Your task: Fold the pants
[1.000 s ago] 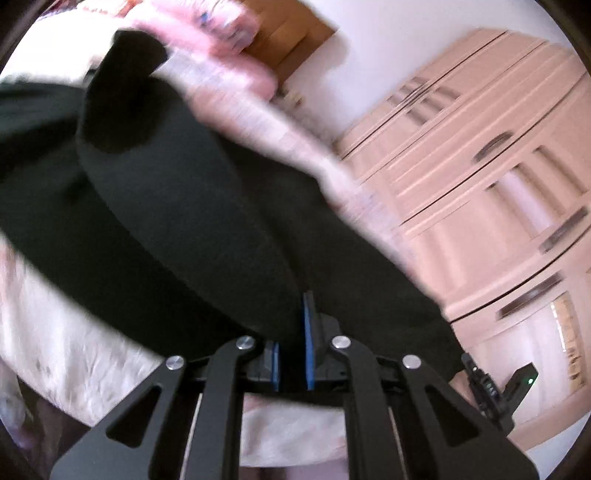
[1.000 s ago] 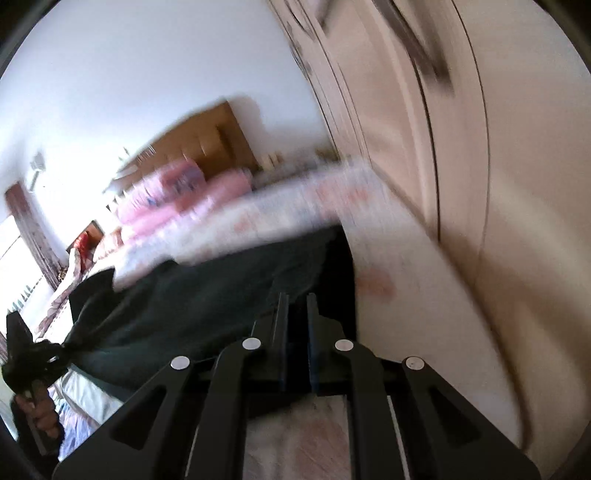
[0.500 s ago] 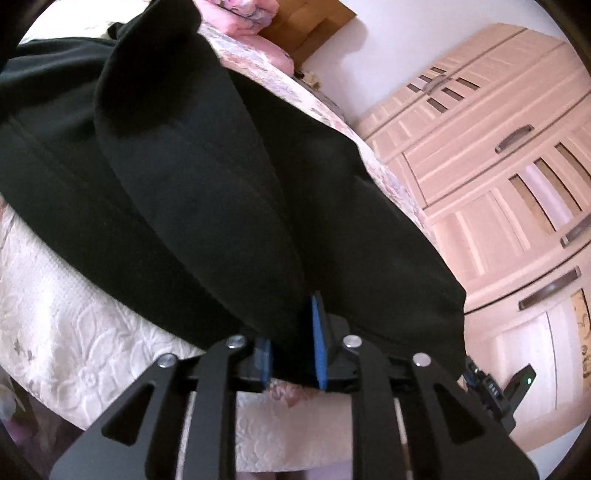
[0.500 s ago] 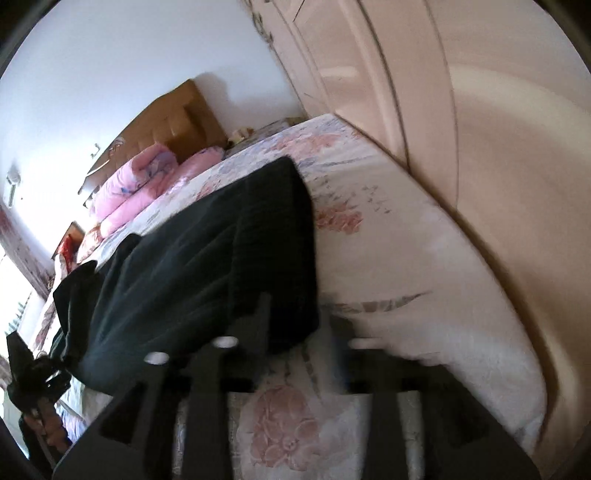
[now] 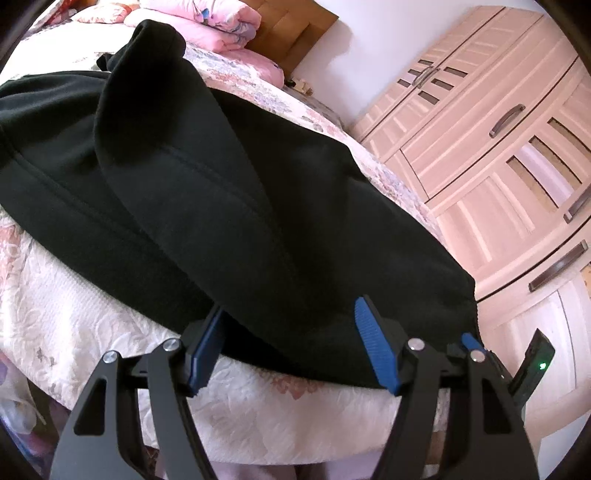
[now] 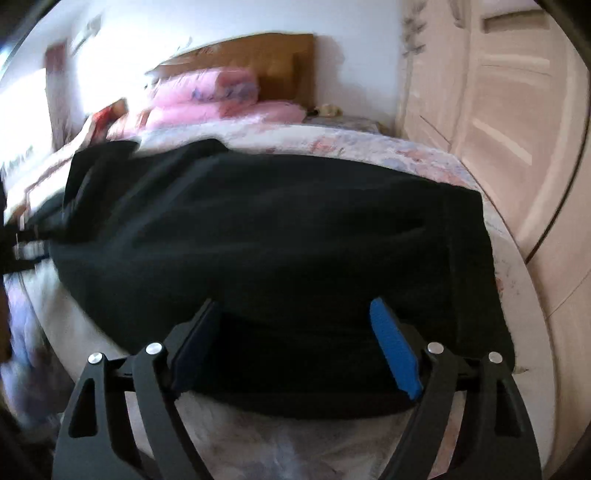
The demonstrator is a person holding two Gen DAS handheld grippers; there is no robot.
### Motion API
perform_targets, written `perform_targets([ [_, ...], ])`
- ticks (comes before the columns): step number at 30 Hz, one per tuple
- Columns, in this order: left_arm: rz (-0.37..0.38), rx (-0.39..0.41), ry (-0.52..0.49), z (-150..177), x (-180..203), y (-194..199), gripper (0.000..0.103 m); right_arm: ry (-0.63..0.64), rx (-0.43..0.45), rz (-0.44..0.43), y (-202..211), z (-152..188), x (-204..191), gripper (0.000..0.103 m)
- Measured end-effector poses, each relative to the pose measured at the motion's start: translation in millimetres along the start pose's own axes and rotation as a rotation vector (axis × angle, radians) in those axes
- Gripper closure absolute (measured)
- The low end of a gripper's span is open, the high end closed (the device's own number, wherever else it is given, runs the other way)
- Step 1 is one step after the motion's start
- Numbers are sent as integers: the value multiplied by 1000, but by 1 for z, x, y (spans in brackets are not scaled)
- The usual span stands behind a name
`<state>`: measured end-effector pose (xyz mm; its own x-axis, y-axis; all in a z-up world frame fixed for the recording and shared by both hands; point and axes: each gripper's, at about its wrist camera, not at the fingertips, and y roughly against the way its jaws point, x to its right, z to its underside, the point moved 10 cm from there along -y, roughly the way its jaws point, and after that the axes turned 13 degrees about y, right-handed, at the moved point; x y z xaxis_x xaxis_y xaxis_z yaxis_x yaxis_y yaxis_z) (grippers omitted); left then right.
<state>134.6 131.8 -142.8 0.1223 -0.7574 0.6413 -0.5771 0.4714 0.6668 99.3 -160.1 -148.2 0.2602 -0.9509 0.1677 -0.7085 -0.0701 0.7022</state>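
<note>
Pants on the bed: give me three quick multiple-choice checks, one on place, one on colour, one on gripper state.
1. Where do the pants lie?
A. On the floral bedspread
B. On the floor
C. Hung on the wardrobe

2. What colour are the pants?
A. Pink
B. Black
C. Beige

3. How does the left gripper stand?
A. Clamped on the cloth
B. Jaws apart, pads off the cloth
C. Out of view

Answers:
1 A: the cloth is spread flat over the bedspread.
2 B: dark cloth against pale bedding and the pink pillows.
3 B: its jaws are opening, the pants' edge between them, unpinched.
</note>
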Motion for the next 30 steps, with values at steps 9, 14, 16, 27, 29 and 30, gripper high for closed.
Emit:
perform_targets([
  [9,-62,241,112,-114,-83,118,17,53,58,45,22,-50,-11,21],
  [14,-170,284,359,-249,-224,176,21,48,28,-29,1,-51,-34,21],
  [16,-254,245,398,-289,-279,175,28,51,9,-34,-7,-46,-40,21],
  [27,-294,138,320,-326,-352,151,35,-51,-62,-42,-28,-40,-30,15],
  [29,-294,156,318,-329,-352,155,36,-49,-65,-34,-30,-41,-32,15],
  [30,-303,151,316,-328,-353,153,36,-47,-68,-31,-31,-41,-32,15],
])
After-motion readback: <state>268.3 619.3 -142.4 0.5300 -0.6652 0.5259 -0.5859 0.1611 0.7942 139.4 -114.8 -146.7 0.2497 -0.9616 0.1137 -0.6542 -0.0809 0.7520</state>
